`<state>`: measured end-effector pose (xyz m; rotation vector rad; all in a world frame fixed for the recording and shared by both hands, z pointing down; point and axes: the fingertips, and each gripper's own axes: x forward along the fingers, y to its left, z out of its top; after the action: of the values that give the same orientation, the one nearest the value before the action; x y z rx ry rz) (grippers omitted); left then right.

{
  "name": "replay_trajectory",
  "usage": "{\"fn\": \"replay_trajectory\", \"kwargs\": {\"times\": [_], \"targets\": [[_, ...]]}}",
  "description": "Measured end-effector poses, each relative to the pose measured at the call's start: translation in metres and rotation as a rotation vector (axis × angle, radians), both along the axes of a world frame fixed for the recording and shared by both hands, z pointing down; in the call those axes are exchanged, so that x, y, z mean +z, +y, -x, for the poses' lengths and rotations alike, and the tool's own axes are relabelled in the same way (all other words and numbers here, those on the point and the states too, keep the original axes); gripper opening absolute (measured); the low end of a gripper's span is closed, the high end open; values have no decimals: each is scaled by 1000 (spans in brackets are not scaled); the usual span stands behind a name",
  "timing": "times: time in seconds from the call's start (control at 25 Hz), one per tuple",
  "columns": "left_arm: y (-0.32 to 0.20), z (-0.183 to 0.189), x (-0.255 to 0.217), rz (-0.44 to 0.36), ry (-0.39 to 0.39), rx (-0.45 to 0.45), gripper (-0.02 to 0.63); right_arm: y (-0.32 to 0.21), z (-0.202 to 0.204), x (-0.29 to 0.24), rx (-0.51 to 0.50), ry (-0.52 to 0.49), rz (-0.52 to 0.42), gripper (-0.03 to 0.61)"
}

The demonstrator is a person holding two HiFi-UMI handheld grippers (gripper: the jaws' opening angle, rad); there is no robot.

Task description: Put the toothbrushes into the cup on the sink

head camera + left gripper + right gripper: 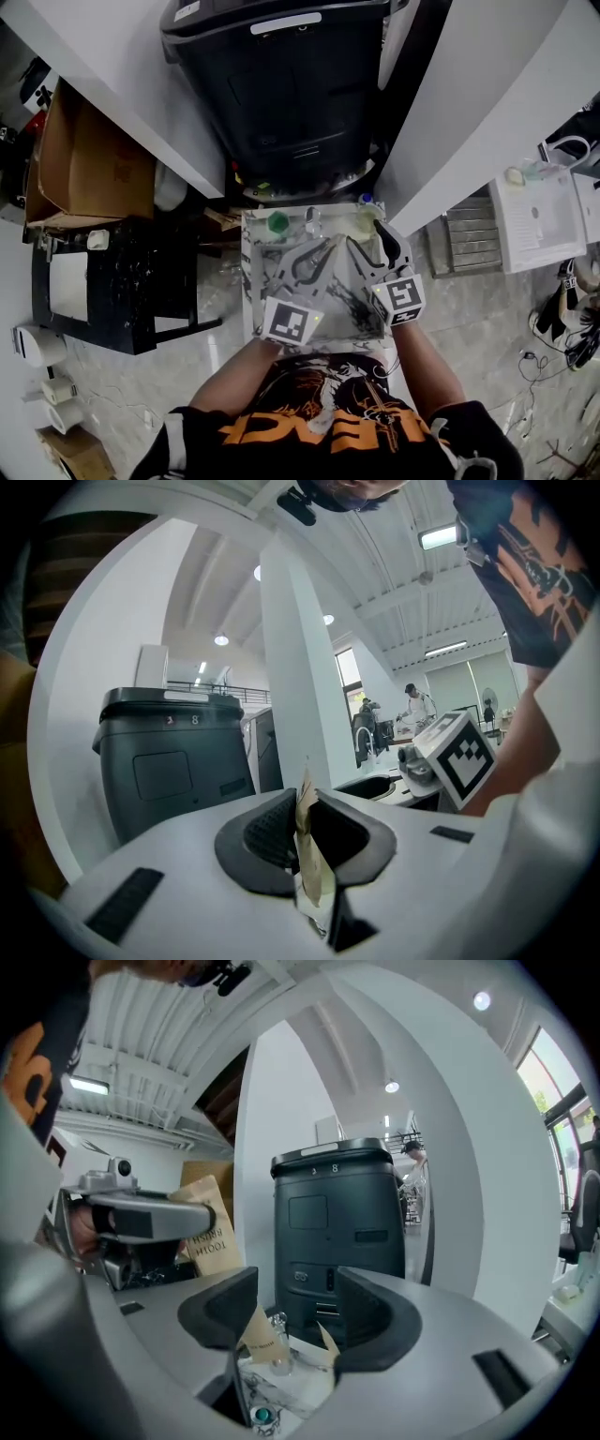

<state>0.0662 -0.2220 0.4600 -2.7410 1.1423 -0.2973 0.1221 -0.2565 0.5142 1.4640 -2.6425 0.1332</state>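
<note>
1. A small marble-patterned worktop (255,286) with a sink stands right in front of the person. A tall black bin (281,84) rises just behind it, between two white walls.
2. Along the back edge of the worktop are a round green thing (278,223), a tap (312,218) and a cream-coloured thing near the right corner. I cannot tell which of these is the cup.
3. Well off to the left are an open cardboard box (89,164) and a black table (122,281), neither near the grippers.
4. Both bare forearms reach forward from the bottom of the head view, side by side, with the marker cubes facing up over the near edge of the sink.
5. The left gripper (302,832) points toward the bin. Its jaws are pressed together on a toothbrush packet (307,855) of brown kraft paper, seen edge-on, which sticks up above the pads and hangs down below them.
6. The right gripper (295,1321) points the same way, just beside the left. Its jaws stand wide apart and grip nothing.
7. Two brown paper corners (258,1335) show low between the right jaws, over the marble. I cannot tell whether they touch the pads.
</note>
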Motion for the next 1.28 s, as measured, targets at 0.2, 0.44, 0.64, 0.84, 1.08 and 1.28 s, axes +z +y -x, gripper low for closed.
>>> {"fn": "replay_trajectory", "kwargs": {"times": [0.2,0.44,0.64,0.84,1.08,1.28], "targets": [[18,11,-15,-23,14,-8,55,28,19,-39,-63,-31,-60,193],[44,41,-30,-59,28,-38,55,65,46,-77,-159,-80,-93,107],[57,69,-24,-24,90,-110,55,95,72,-104,-241,-82,-199,29],[64,82,-16,-6,101,-138,55,104,79,-102,-259,-65,-187,15],[55,97,-13,0,114,-173,55,98,85,-87,-243,-42,-150,14],[34,117,-6,-8,118,-227,55,90,87,-81,-235,-26,-122,14]]}}
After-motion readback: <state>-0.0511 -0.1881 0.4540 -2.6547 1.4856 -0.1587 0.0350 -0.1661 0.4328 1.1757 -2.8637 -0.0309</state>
